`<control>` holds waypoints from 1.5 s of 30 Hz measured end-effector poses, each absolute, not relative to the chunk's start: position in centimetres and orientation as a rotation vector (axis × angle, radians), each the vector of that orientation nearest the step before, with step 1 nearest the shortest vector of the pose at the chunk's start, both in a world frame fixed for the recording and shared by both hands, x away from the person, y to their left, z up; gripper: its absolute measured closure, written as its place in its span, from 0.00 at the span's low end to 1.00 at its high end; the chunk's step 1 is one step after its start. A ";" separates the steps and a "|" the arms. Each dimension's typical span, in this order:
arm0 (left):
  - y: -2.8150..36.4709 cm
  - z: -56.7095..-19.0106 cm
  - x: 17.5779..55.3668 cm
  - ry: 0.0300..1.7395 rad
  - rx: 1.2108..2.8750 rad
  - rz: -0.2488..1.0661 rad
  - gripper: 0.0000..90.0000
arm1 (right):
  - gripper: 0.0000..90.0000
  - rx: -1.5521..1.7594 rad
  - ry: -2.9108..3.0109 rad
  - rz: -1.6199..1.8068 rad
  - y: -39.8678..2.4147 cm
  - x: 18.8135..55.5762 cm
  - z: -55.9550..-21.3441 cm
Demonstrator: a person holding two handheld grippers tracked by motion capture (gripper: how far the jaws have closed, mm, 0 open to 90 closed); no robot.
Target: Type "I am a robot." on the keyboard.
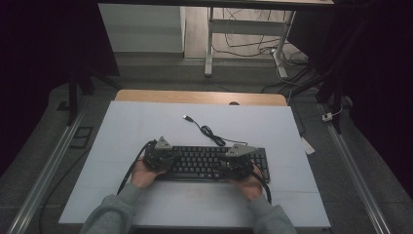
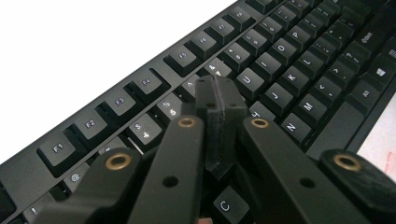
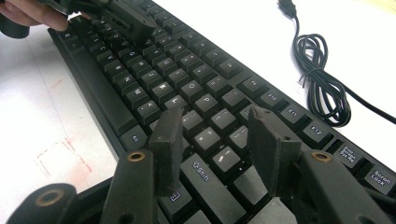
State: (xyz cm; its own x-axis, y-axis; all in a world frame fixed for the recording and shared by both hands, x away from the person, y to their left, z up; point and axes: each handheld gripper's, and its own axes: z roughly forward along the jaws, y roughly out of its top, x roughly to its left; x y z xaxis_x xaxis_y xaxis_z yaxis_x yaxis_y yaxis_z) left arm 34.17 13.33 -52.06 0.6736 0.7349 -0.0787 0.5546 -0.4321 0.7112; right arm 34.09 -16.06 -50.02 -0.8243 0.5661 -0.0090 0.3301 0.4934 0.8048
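Note:
A black keyboard lies across the middle of the white mat. My left gripper hovers over its left end. In the left gripper view the gripper is shut, jaws pressed flat together with nothing between them, just above the number row of the keyboard. My right gripper is over the keyboard's right part. In the right gripper view that gripper stands open above the keys near the Shift key; whether the tips touch the keys I cannot tell.
The keyboard's black cable coil lies on the mat behind it, ending in a loose USB plug. The coil is close behind the function row. Faint red marks stain the mat. A wooden table edge lies beyond.

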 end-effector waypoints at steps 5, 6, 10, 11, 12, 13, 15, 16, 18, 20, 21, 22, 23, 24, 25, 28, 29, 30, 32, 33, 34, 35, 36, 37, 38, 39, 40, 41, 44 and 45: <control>13.2 -52.2 34.2 0.995 2.151 0.320 0.99 | 0.62 0.764 2.467 1.241 -16.1 34.0 -50.0; 13.1 -52.2 34.2 0.995 2.152 0.320 0.99 | 0.62 0.761 2.468 1.244 -16.1 34.1 -50.0; 13.1 -52.4 34.3 0.996 2.163 0.321 0.99 | 0.62 0.762 2.467 1.241 -16.1 34.1 -50.0; 13.0 -52.5 34.2 0.994 2.167 0.327 0.99 | 0.62 0.762 2.467 1.240 -16.1 34.1 -50.0; 13.0 -52.4 34.3 0.995 2.166 0.326 0.99 | 0.62 0.763 2.467 1.243 -16.1 34.0 -50.0; 13.0 -52.4 34.2 0.994 2.165 0.325 0.99 | 0.62 0.759 2.467 1.243 -16.1 34.1 -50.0; 13.1 -52.4 34.2 0.995 2.164 0.331 0.99 | 0.62 0.759 2.466 1.244 -16.1 34.0 -50.0; 13.1 -52.3 34.2 0.995 2.162 0.333 0.99 | 0.62 0.759 2.467 1.244 -16.1 34.0 -50.0; 13.3 -52.1 34.1 0.988 2.146 0.339 0.99 | 0.62 0.760 2.466 1.247 -16.1 34.0 -49.9; 13.5 -51.7 34.0 0.986 2.124 0.345 0.97 | 0.62 0.762 2.463 1.248 -16.1 34.0 -49.9; 13.7 -51.5 33.9 0.988 2.109 0.343 0.94 | 0.62 0.760 2.462 1.249 -16.2 34.0 -49.9; 13.8 -51.4 33.9 0.992 2.099 0.340 0.92 | 0.62 0.763 2.460 1.254 -16.2 34.0 -49.9; 14.0 -51.2 33.8 0.986 2.091 0.339 0.89 | 0.62 0.764 2.460 1.254 -16.2 34.0 -49.9; 14.2 -51.0 33.7 0.985 2.079 0.336 0.87 | 0.62 0.764 2.461 1.251 -16.2 34.0 -49.9; 14.3 -50.8 33.5 0.982 2.066 0.335 0.84 | 0.62 0.762 2.459 1.252 -16.2 34.0 -49.8; 14.8 -50.2 33.1 0.986 2.040 0.340 0.71 | 0.62 0.762 2.456 1.256 -16.3 34.0 -49.8; 14.9 -50.1 33.0 0.989 2.035 0.338 0.66 | 0.62 0.763 2.456 1.251 -16.3 34.1 -49.8; 15.1 -49.9 32.9 0.992 2.031 0.332 0.62 | 0.62 0.767 2.457 1.249 -16.3 34.1 -49.8; 15.5 -49.7 32.6 1.003 2.028 0.322 0.52 | 0.62 0.769 2.456 1.249 -16.4 34.2 -49.9; 15.6 -49.6 32.4 1.005 2.032 0.323 0.48 | 0.62 0.773 2.456 1.250 -16.4 34.2 -49.9; 15.7 -49.5 32.3 1.008 2.032 0.323 0.45 | 0.62 0.776 2.455 1.250 -16.5 34.2 -49.9; 15.9 -49.4 32.1 1.010 2.033 0.325 0.42 | 0.62 0.777 2.455 1.249 -16.5 34.2 -49.9; 16.0 -49.4 32.0 1.013 2.032 0.328 0.39 | 0.61 0.777 2.455 1.249 -16.5 34.2 -49.9; 16.2 -49.3 31.7 1.013 2.031 0.326 0.37 | 0.61 0.776 2.454 1.250 -16.5 34.2 -49.9; 16.4 -49.3 31.6 1.013 2.033 0.326 0.36 | 0.61 0.776 2.453 1.250 -16.5 34.2 -49.9; 16.5 -49.2 31.5 1.015 2.033 0.326 0.34 | 0.61 0.777 2.453 1.251 -16.5 34.2 -49.9; 16.6 -49.2 31.4 1.015 2.036 0.324 0.33 | 0.61 0.775 2.456 1.246 -16.5 34.2 -49.9; 16.8 -49.2 31.3 1.017 2.032 0.324 0.32 | 0.61 0.775 2.456 1.241 -16.6 34.2 -49.9; 17.0 -49.2 31.0 1.019 2.034 0.319 0.30 | 0.61 0.783 2.454 1.243 -16.6 34.3 -49.9; 17.2 -49.2 30.9 1.021 2.034 0.319 0.29 | 0.61 0.784 2.453 1.242 -16.7 34.3 -49.9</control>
State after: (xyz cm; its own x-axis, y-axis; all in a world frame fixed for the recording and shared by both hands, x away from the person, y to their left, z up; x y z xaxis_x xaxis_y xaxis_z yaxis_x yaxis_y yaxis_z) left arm 30.94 17.17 -49.20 0.6394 0.7582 -0.1274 0.5509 -0.3362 0.7638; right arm 34.29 -16.67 -49.90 -0.8130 0.5822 -0.0060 0.3398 0.4829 0.8070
